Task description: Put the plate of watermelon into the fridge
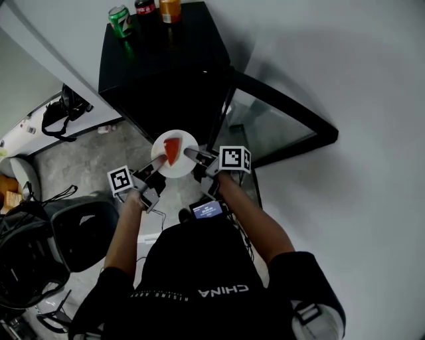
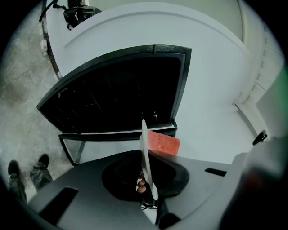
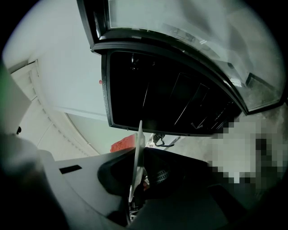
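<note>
Plate (image 1: 180,169) of watermelon (image 1: 172,150) (before open fridge (image 1: 166,80)), opposite rims clenched by left tongs (image 1: 158,161), right tongs (image 1: 191,154)

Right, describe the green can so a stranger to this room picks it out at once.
Find the black mini fridge with its glass door swung open. Three drink cans stand along the far edge of its top. The green metal can is the leftmost, beside a dark red can and an orange can; only it is green.
</note>
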`<control>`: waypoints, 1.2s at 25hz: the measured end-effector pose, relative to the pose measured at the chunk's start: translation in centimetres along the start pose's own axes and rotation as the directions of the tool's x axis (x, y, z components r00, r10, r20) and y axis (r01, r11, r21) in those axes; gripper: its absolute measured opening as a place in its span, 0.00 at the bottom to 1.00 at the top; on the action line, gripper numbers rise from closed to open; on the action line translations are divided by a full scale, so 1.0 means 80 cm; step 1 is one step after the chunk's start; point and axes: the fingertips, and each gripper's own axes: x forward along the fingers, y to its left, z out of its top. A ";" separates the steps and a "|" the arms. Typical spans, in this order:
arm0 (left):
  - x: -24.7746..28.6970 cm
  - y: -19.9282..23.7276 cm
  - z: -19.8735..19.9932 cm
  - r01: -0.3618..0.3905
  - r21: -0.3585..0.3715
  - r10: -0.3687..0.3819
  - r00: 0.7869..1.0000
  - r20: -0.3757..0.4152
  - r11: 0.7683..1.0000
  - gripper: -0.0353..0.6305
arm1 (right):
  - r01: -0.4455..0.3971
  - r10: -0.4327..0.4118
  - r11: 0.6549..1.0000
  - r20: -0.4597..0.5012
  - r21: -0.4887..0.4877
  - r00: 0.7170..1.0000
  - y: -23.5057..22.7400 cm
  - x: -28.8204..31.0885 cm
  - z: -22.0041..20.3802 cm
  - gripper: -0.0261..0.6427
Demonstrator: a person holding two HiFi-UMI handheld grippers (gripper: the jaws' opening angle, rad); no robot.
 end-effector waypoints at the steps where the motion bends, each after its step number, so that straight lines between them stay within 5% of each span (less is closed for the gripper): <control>1: 0.013 0.004 0.013 -0.003 -0.002 0.003 1.000 0.010 1.000 0.10 | 0.001 -0.001 1.000 -0.006 0.000 1.000 -0.004 0.007 0.018 0.08; 13: 0.068 0.020 0.084 -0.044 -0.011 0.045 0.988 0.151 0.999 0.10 | -0.004 0.005 1.000 -0.056 0.007 0.998 -0.022 0.053 0.109 0.08; 30: 0.067 0.008 0.120 -0.035 0.044 0.030 0.995 0.099 0.998 0.11 | -0.029 0.028 1.000 0.063 0.007 0.998 -0.007 0.077 0.125 0.08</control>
